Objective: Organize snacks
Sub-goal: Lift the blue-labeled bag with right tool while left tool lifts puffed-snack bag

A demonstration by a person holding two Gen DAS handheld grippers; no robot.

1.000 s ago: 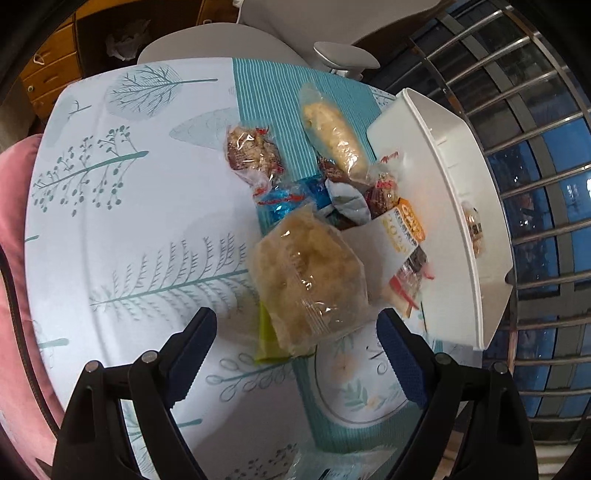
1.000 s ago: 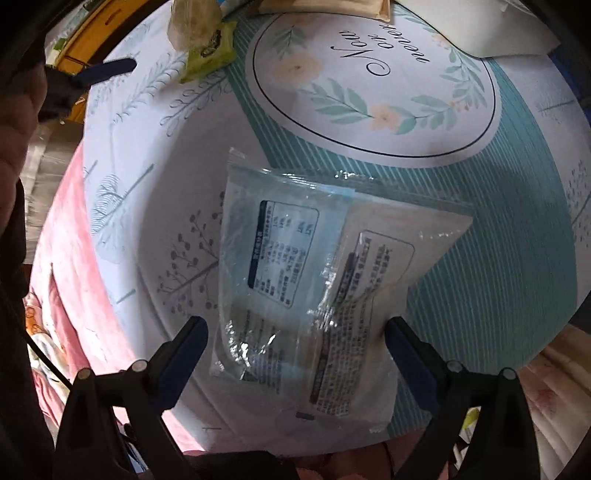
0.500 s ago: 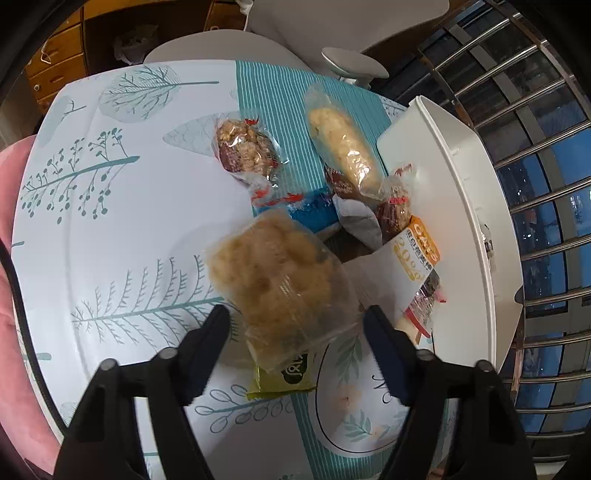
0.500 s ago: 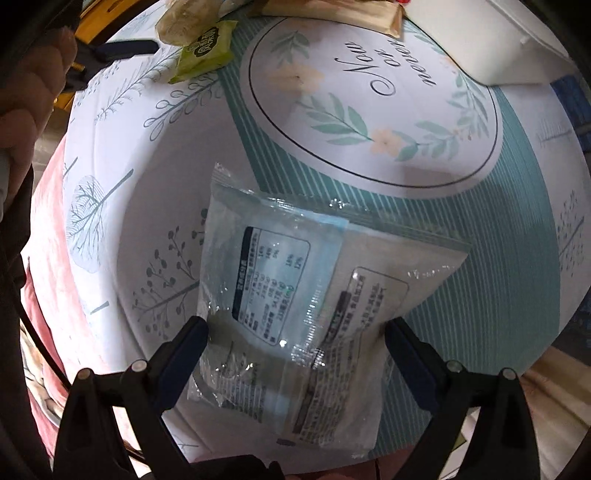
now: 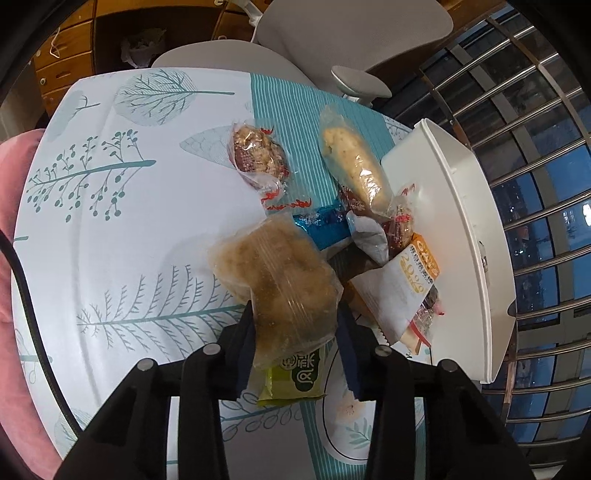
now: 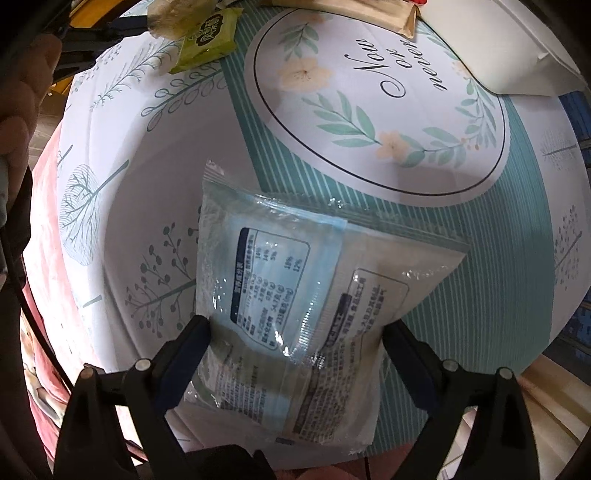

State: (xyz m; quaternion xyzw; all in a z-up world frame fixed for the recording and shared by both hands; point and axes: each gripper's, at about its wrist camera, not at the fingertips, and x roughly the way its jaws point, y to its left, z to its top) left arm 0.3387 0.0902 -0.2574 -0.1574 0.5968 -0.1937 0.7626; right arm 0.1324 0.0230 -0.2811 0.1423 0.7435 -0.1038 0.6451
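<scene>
A clear bag of brown fluffy snack [image 5: 273,269] lies half on a green packet [image 5: 295,376] on the tablecloth. My left gripper [image 5: 295,332] has its jaws closing, and both pads press on the near end of that brown bag. In the right wrist view a flat clear packet with blue-and-white labels [image 6: 295,288] lies near the table's edge. My right gripper [image 6: 295,332] points down over it and stands open, one finger at each side of the packet. A white bin [image 5: 461,229] sits at the right.
More snacks lie by the bin: a nut bar [image 5: 258,155], a pale bread roll in a bag [image 5: 354,162], a blue wrapper [image 5: 325,225] and an orange-and-white packet [image 5: 406,280]. A grey chair [image 5: 332,33] stands behind the table. A hand [image 6: 26,85] shows at the left.
The left fingers have come together from wide apart onto the brown bag, which has shifted slightly left. The right gripper has sunk closer over the labelled packet, its fingers equally wide.
</scene>
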